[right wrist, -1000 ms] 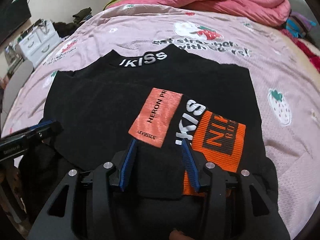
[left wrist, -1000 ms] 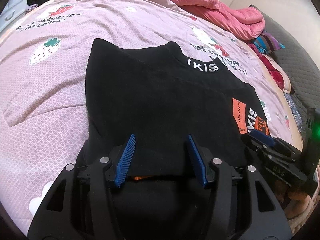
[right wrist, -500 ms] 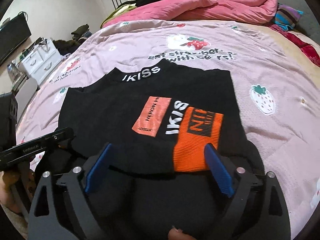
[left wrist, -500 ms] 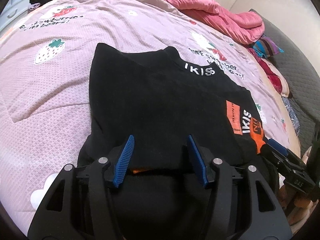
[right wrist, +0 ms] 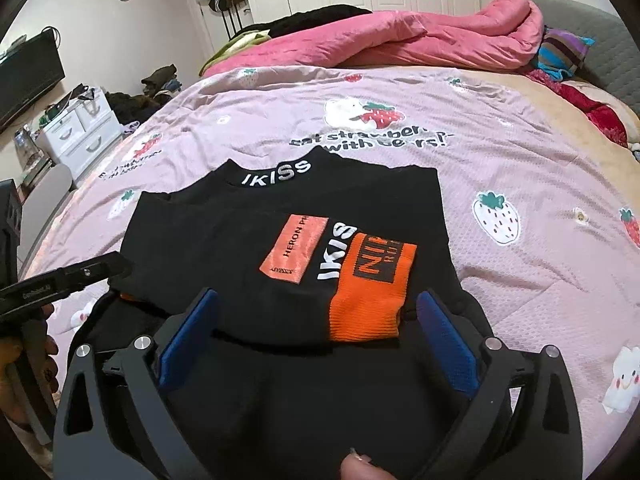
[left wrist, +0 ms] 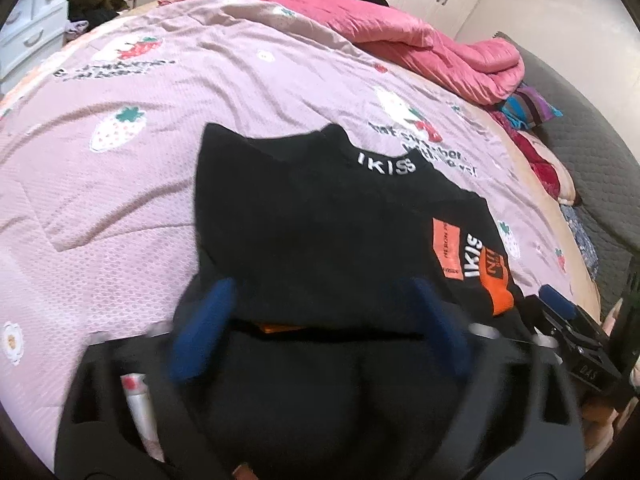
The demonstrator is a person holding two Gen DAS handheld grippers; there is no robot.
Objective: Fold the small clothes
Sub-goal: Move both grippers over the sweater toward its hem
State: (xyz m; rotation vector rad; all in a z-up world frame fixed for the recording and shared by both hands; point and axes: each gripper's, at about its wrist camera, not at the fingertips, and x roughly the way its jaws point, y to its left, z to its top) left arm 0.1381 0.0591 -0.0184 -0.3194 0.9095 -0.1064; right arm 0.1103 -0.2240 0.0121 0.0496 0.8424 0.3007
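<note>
Left wrist view: the black top (left wrist: 320, 240) lies folded on the bed (left wrist: 120, 208), near its front edge. The left tongs (left wrist: 320, 324) are opening, their blue pads blurred and wide apart above the top's near fold, pinching nothing. The right tongs (left wrist: 560, 312) show at the right edge.

Right wrist view: the right tongs (right wrist: 316, 332) stand spread, pads on either side of the orange cuff (right wrist: 368, 292), not pressing it. The black top (right wrist: 224, 240) lies just beyond them.

Black top (right wrist: 224, 240) with an orange cuff (right wrist: 368, 292) and white lettering. Pink bedsheet (right wrist: 520, 168) printed with strawberries. A brighter pink quilt (right wrist: 400, 36) lies at twelve o'clock.
</note>
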